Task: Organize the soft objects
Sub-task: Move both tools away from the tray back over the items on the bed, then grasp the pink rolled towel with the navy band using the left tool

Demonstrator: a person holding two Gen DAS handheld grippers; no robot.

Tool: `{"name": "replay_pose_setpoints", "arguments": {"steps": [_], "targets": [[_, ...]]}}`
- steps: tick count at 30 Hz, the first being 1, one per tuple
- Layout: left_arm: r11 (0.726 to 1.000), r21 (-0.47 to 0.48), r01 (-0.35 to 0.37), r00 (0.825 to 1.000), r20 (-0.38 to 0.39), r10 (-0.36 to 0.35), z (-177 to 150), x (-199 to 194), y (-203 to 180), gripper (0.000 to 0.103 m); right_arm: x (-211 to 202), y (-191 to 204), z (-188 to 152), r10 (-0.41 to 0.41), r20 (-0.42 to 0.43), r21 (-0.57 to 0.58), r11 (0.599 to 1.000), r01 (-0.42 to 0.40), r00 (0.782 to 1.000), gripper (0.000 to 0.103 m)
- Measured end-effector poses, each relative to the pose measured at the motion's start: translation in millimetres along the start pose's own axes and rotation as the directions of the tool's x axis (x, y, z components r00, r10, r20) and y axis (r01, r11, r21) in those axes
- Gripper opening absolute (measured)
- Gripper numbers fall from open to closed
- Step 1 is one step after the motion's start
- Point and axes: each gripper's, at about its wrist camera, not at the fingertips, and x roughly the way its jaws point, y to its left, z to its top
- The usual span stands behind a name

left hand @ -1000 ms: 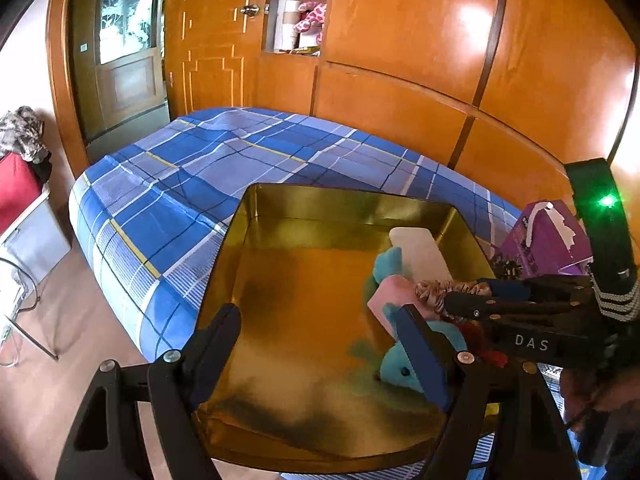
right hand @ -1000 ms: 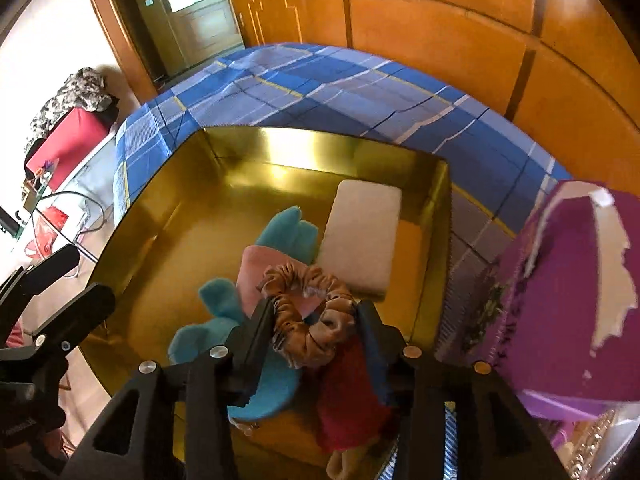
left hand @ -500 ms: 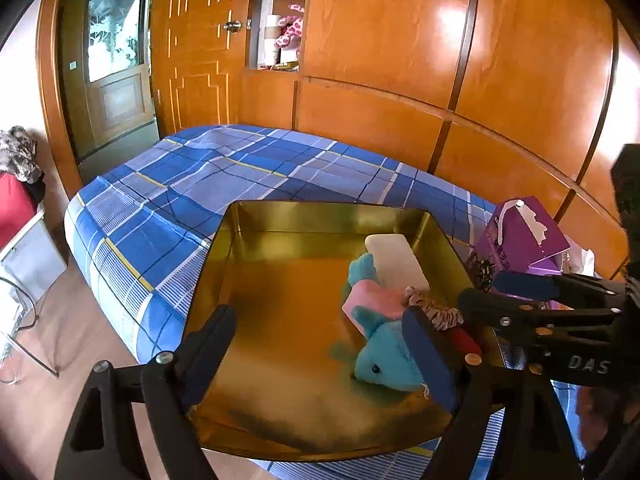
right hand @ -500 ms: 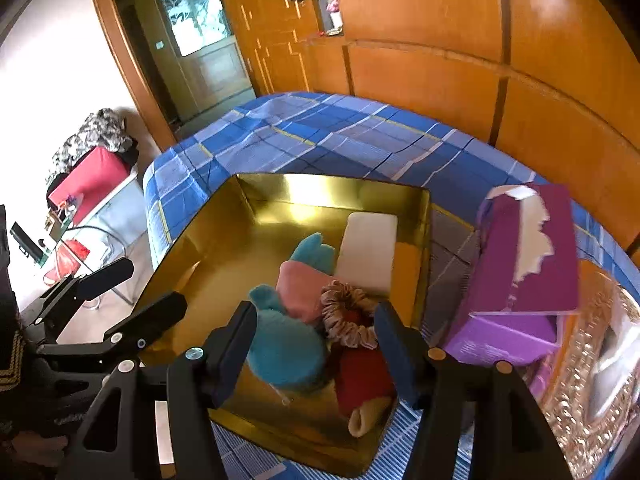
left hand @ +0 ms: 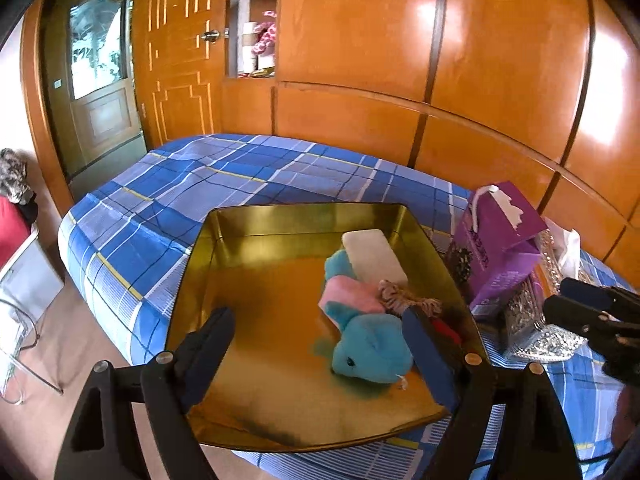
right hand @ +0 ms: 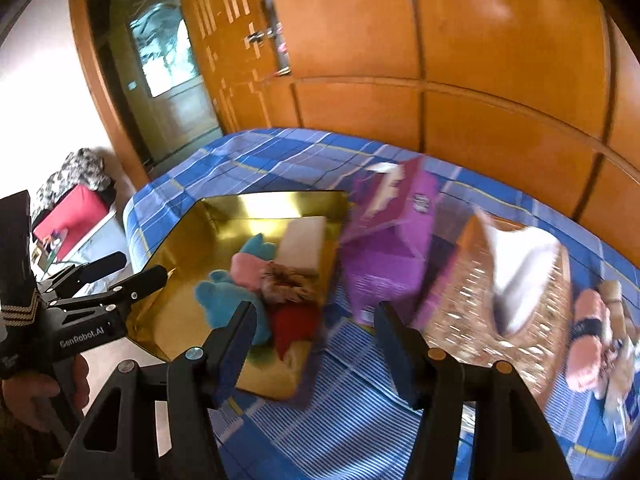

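Gold tray [left hand: 224, 248] on the bed [left hand: 168, 184], already holding blue plush [left hand: 372, 356], pink cloth [left hand: 352, 300], scrunchie [left hand: 404, 300], red item [right hand: 296, 320] and white pad [left hand: 372, 256]. Left gripper [left hand: 320, 356] over the tray, jaws wide, empty. Right gripper [right hand: 312, 340] likewise wide and empty. Purple box [right hand: 396, 240], then far right, pink soft things [right hand: 588, 336] not yet in the tray; likely the remaining work.

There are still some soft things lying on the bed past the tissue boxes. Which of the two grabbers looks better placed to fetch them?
Probably the right hand-held gripper. It is open, empty, and faces the pink soft items beyond the patterned tissue box. The left hand-held gripper, also open, faces the gold tray.
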Motion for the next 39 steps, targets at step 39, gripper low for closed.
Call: {"name": "replay_pose_setpoints", "arguments": {"steps": [39], "targets": [[0.720, 0.500, 0.482, 0.861, -0.115, -0.496, 22, -49, -265, 0.063, -80, -217, -202, -0.444, -0.269, 0.451, 0.726, 0.519, 0.854, 0.064]]}}
